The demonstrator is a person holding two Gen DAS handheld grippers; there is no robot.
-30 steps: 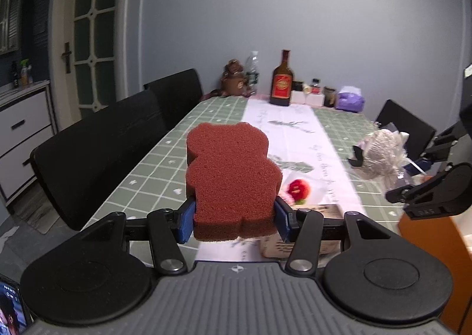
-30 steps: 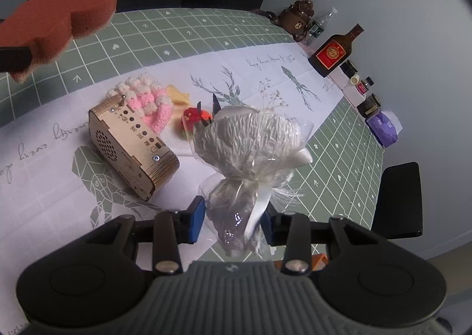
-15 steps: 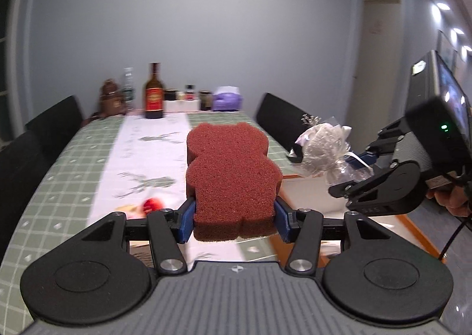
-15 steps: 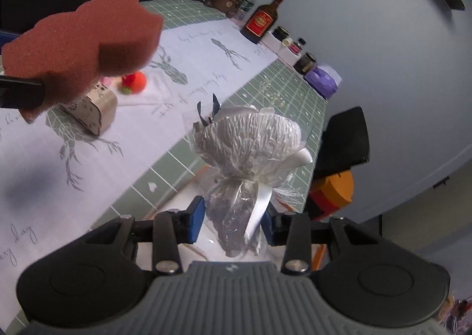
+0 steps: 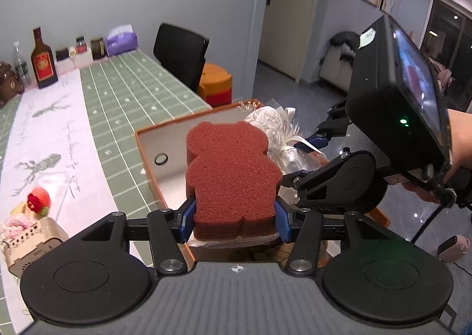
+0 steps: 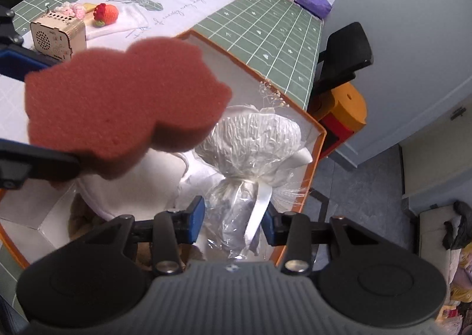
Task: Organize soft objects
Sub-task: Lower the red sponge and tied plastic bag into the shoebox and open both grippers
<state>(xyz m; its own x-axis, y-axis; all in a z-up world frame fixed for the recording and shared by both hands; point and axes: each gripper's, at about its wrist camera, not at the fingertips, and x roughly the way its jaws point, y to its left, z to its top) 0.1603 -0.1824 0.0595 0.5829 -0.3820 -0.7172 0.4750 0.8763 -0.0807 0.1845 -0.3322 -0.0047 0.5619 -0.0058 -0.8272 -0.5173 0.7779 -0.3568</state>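
My left gripper (image 5: 234,221) is shut on a dark red bear-shaped sponge (image 5: 231,175) and holds it above the orange-rimmed white box (image 5: 153,132). The sponge also shows in the right wrist view (image 6: 118,104), over the box (image 6: 320,140). My right gripper (image 6: 233,221) is shut on the stem of a white wrapped bouquet (image 6: 250,140), low over the box's right part. The bouquet shows in the left wrist view (image 5: 273,122) just behind the sponge. White cloth and something tan lie in the box under both.
On the table (image 5: 132,93) left of the box lie a red crochet strawberry (image 5: 38,197), a pink knit piece (image 5: 16,224) and a wooden speaker box (image 5: 29,242). A bottle (image 5: 43,62) and jars stand at the far end. A black chair (image 5: 180,53) and orange stool (image 5: 216,84) stand beside the table.
Both grippers swung right, away from the table middle, and now hang over the orange-rimmed box. Each keeps its hold. The bouquet has come down closer to the box.
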